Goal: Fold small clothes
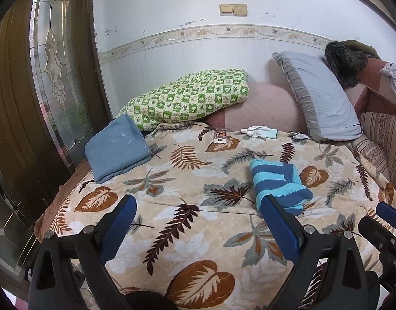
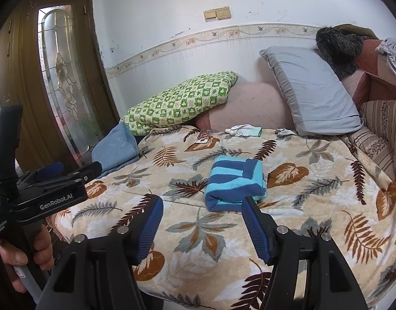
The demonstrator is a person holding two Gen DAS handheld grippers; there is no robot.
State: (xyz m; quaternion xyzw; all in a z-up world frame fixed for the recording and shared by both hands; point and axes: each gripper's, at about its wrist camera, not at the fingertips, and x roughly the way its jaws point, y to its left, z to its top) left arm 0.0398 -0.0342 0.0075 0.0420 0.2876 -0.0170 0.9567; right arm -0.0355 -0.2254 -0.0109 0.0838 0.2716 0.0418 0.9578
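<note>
A small garment in dark blue and turquoise stripes (image 1: 279,184) (image 2: 234,182) lies folded into a compact bundle on the leaf-patterned blanket (image 1: 187,217) (image 2: 205,235). My left gripper (image 1: 198,206) hovers open over the blanket, and its right finger overlaps the bundle's near corner in this view; contact cannot be told. My right gripper (image 2: 202,208) is open too, just short of the bundle's near edge, with nothing between its blue pads. The left gripper's body (image 2: 50,193) shows at the left of the right wrist view, held by a hand.
A blue folded cloth (image 1: 117,147) lies at the blanket's left edge. White gloves (image 1: 260,131) and a small packet (image 1: 220,135) lie near the back. Green checked bedding (image 1: 190,98), a grey pillow (image 1: 317,98) and a striped sofa arm (image 1: 384,134) bound the back and right; a door (image 1: 55,72) stands left.
</note>
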